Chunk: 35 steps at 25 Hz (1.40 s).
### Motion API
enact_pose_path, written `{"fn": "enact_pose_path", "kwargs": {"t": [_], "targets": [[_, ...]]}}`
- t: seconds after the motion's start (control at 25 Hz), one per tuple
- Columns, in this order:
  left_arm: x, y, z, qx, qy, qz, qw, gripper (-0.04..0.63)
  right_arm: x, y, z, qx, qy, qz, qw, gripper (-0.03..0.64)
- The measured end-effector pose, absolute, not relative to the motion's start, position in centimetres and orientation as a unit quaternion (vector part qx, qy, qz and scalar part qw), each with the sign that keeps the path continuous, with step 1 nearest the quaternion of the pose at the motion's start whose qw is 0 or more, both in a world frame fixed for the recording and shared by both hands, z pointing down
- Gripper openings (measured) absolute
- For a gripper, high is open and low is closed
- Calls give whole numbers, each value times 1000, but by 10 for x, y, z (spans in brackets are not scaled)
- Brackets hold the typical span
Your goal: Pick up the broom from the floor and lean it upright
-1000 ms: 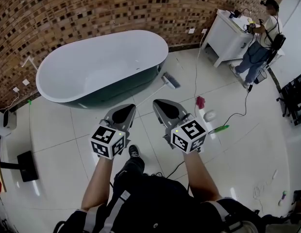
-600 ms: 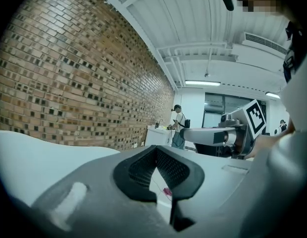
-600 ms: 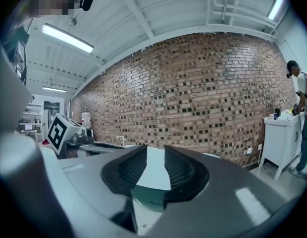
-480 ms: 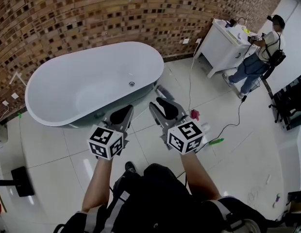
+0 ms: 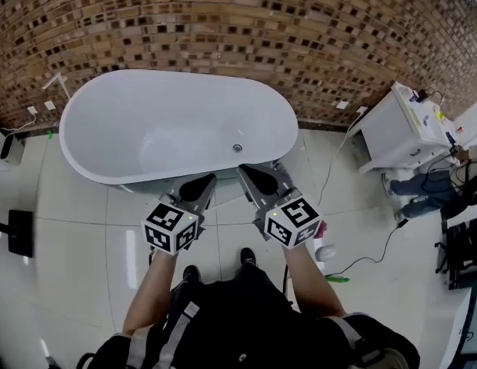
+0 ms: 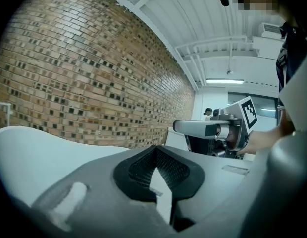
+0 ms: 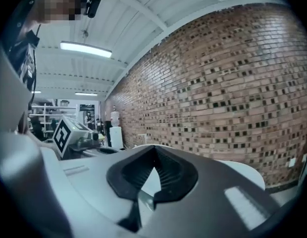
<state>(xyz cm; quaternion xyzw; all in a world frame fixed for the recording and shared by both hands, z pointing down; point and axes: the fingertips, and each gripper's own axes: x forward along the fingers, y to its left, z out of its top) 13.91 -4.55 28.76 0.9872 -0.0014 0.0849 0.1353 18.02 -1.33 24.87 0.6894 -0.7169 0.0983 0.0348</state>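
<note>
Glossy white tiles run to a brick wall (image 5: 223, 21), with a white bathtub (image 5: 177, 121) at your 12 o'clock. Your left gripper (image 5: 211, 180) and right gripper (image 5: 241, 169) both have their jaws pressed together on nothing. The broom (image 5: 280, 167) lies at the tub's foot, at 1 o'clock from the right gripper. Only a grey sliver shows, probably its head, and the handle is hidden under your grippers. Expect it to be light and stiff but long, so it will swing. Grip the handle near mid-length.
</note>
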Motion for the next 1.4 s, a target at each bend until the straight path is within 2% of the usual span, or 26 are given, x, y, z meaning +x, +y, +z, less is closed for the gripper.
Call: {"fn": "enact_pose_path", "kwargs": {"t": [0.24, 0.6, 0.92, 1.4], "targets": [[141, -81, 314, 974, -133, 100, 153, 0, 181, -59, 293, 571, -807, 114, 97, 5], [76, -104, 426, 915, -310, 149, 212, 0, 125, -87, 413, 385, -892, 168, 168, 5], [-10, -129, 609, 865, -389, 195, 249, 0, 71, -109, 616, 305, -898, 176, 264, 6], [-23, -150, 889, 858, -350, 249, 283, 0, 34, -122, 907, 238, -881, 204, 355, 71]]}}
